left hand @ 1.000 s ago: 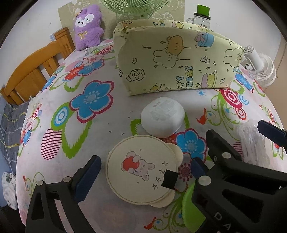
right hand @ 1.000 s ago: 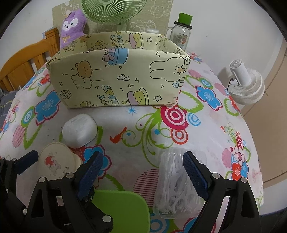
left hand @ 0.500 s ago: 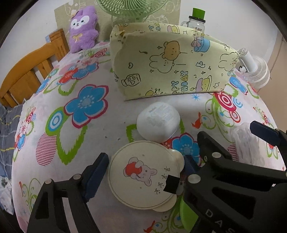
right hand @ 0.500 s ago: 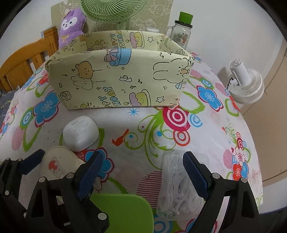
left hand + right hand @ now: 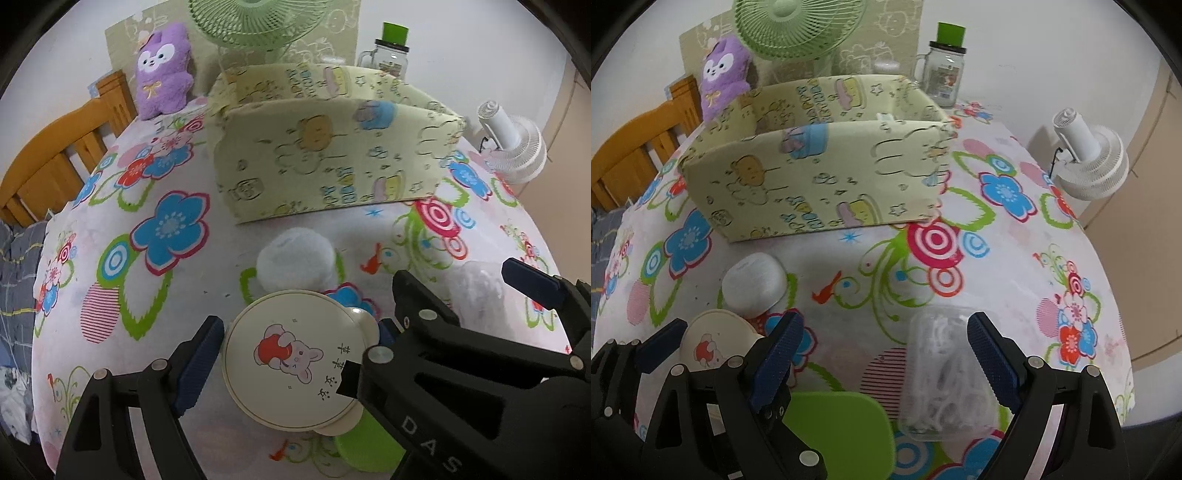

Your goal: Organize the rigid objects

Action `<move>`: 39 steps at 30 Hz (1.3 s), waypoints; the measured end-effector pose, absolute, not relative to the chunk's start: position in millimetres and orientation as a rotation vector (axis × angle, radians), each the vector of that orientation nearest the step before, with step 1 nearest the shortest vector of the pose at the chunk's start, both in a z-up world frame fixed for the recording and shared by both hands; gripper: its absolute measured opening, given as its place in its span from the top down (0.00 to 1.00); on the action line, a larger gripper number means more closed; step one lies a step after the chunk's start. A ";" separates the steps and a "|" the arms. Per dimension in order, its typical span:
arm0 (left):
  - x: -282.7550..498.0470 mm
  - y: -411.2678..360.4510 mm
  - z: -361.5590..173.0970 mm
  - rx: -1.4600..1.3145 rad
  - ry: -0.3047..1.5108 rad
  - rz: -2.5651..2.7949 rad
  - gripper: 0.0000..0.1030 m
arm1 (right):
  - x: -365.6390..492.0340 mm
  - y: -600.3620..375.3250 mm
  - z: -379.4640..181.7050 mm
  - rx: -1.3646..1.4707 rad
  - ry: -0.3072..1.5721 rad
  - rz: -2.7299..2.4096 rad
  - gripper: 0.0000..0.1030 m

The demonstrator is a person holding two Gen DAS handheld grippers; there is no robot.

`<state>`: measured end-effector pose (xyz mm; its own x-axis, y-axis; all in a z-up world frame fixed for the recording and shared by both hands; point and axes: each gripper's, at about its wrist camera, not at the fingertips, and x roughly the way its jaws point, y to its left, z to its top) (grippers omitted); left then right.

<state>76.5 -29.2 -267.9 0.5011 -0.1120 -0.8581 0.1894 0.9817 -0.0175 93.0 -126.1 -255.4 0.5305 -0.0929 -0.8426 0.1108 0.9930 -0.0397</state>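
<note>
A round cream case with a rabbit print [image 5: 295, 354] lies between the fingers of my left gripper [image 5: 295, 343], which is open around it. It also shows in the right wrist view [image 5: 713, 343]. A white rounded case [image 5: 295, 258] lies just beyond it. My right gripper [image 5: 886, 350] is open, with a clear box of white floss picks [image 5: 945, 373] near its right finger. A green flat case [image 5: 834, 432] lies under its left finger. The yellow patterned storage box [image 5: 820, 184] stands behind them.
A green fan [image 5: 798, 26], a purple plush toy [image 5: 162, 70] and a green-lidded glass jar [image 5: 947, 62] stand behind the box. A white desk fan [image 5: 1089, 162] is off the table's right edge. A wooden chair [image 5: 55, 162] is at left.
Both grippers have lifted and pulled back a little, so more of the box's inside shows. My left gripper's fingers have narrowed around the cream rabbit case.
</note>
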 end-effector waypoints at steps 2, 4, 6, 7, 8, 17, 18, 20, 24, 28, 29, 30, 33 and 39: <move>76.0 -35.3 -266.3 0.088 1.029 -0.188 0.17 | 92.0 -132.1 -253.8 0.026 1.003 -0.130 0.10; 76.8 -40.1 -266.3 0.092 1.032 -0.189 0.17 | 91.2 -138.2 -253.6 0.029 1.007 -0.140 0.10; 77.7 -45.4 -267.9 0.097 1.039 -0.190 0.17 | 91.0 -144.3 -254.8 0.029 1.015 -0.153 0.10; 77.9 -47.9 -269.0 0.100 1.043 -0.191 0.17 | 91.2 -146.7 -255.6 0.029 1.020 -0.156 0.10; 78.2 -50.7 -270.2 0.103 1.048 -0.193 0.17 | 91.2 -149.6 -256.8 0.030 1.026 -0.159 0.10; 81.6 -68.5 -282.4 0.132 1.079 -0.208 0.17 | 93.2 -167.2 -272.5 0.044 1.080 -0.168 0.11; 82.3 -69.5 -283.8 0.132 1.083 -0.207 0.17 | 93.7 -168.7 -274.8 0.052 1.088 -0.165 0.13; 83.2 -71.0 -284.8 0.136 1.084 -0.207 0.18 | 94.9 -171.4 -278.1 0.075 1.103 -0.158 0.19; 84.0 -71.7 -286.4 0.141 1.089 -0.206 0.17 | 97.8 -173.4 -284.2 0.093 1.134 -0.166 0.39; 85.8 -68.6 -285.4 0.125 1.102 -0.196 0.18 | 100.6 -169.9 -281.4 0.058 1.134 -0.174 0.40; 86.0 -67.6 -283.9 0.120 1.103 -0.195 0.18 | 100.2 -169.3 -279.4 0.051 1.128 -0.177 0.40; 86.0 -67.4 -281.9 0.116 1.101 -0.192 0.18 | 99.9 -168.6 -277.0 0.049 1.123 -0.176 0.40; 84.9 -64.6 -272.2 0.114 1.085 -0.183 0.18 | 99.2 -167.2 -268.6 0.058 1.107 -0.175 0.40; 83.1 -56.3 -250.4 0.112 1.059 -0.161 0.18 | 97.3 -159.5 -245.6 0.059 1.074 -0.156 0.40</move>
